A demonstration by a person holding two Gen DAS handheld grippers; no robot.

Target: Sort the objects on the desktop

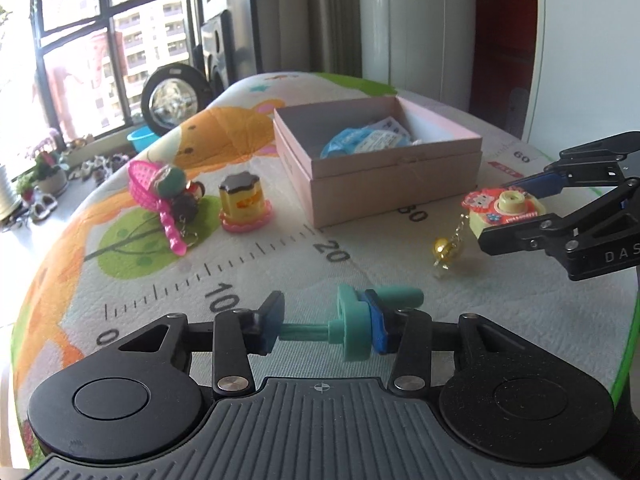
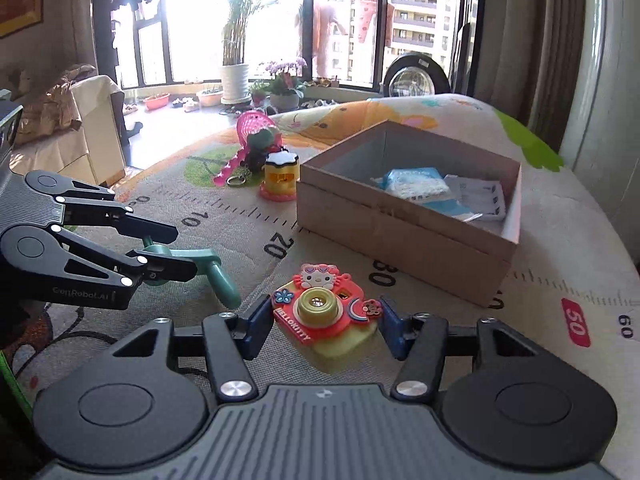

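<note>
My left gripper [image 1: 326, 326] is shut on a teal plastic toy [image 1: 352, 326], gripped lengthwise between the blue pads; it also shows in the right wrist view [image 2: 196, 266]. My right gripper [image 2: 326, 328] is shut on a red and yellow Hello Kitty toy camera [image 2: 326, 314], held above the mat. In the left wrist view the camera [image 1: 504, 206] has a gold bell [image 1: 444, 249] hanging from it on a chain. An open pink box [image 1: 380, 160] holding blue and white packets stands mid-mat; it also shows in the right wrist view [image 2: 408, 236].
On the printed play mat [image 1: 248, 272] lie a pink toy racket [image 1: 154, 196] with a green-capped figure and keyring, and a yellow toy with a black lid [image 1: 244, 204]. Windows, plants and a round fan stand behind the mat.
</note>
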